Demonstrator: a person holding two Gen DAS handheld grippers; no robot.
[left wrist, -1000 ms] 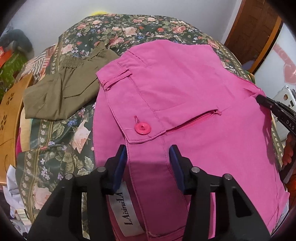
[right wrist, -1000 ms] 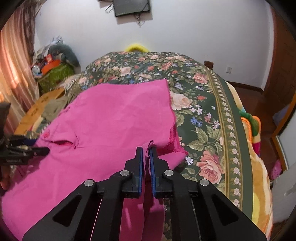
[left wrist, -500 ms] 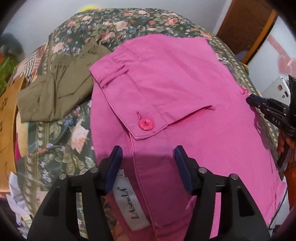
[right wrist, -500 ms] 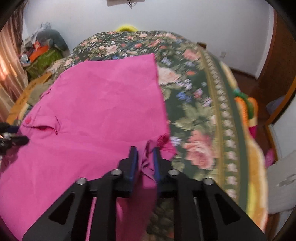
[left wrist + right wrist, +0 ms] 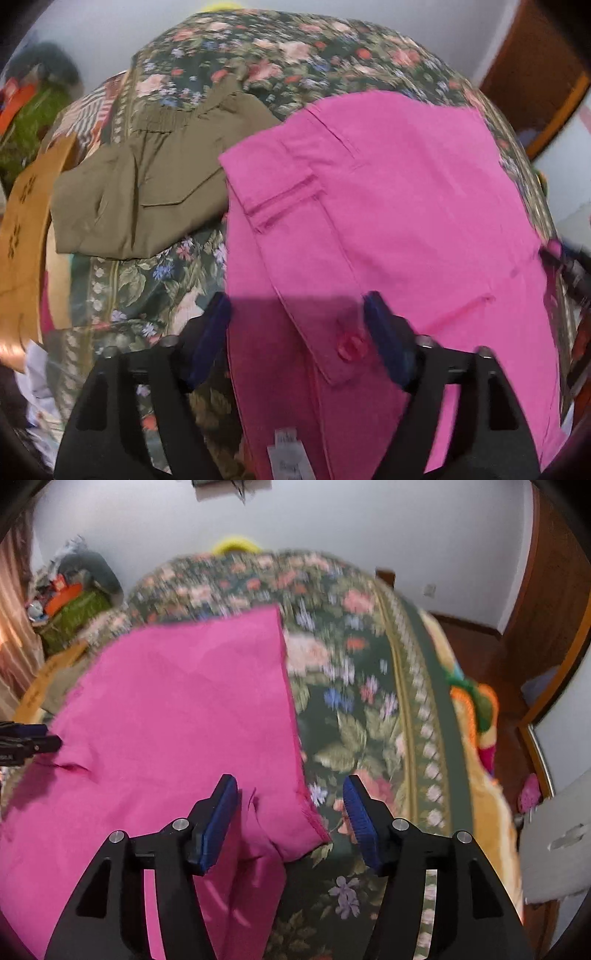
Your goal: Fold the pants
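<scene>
Bright pink pants (image 5: 388,206) lie folded on the floral bed cover, waistband end near the left gripper, with a pink button (image 5: 351,349) on a flap. My left gripper (image 5: 297,332) hovers over the waistband, its jaws opening wide, the pads not pressing the cloth. In the right wrist view the pink pants (image 5: 177,716) spread to the left. My right gripper (image 5: 290,821) stands over their hem corner, jaws opening, the corner lying loose between the pads. The left gripper's tip (image 5: 29,740) shows at the left edge.
Olive-green pants (image 5: 147,188) lie folded on the floral cover (image 5: 369,709) beside the pink ones. A wooden board (image 5: 22,236) stands at the bed's left side. Clutter sits in the far left corner (image 5: 70,605); a wooden door (image 5: 554,602) is at right.
The right gripper, shut on the hem corner a second ago, has opened and let the cloth drop. The left gripper has widened and shifted so the button now sits between its fingers.
</scene>
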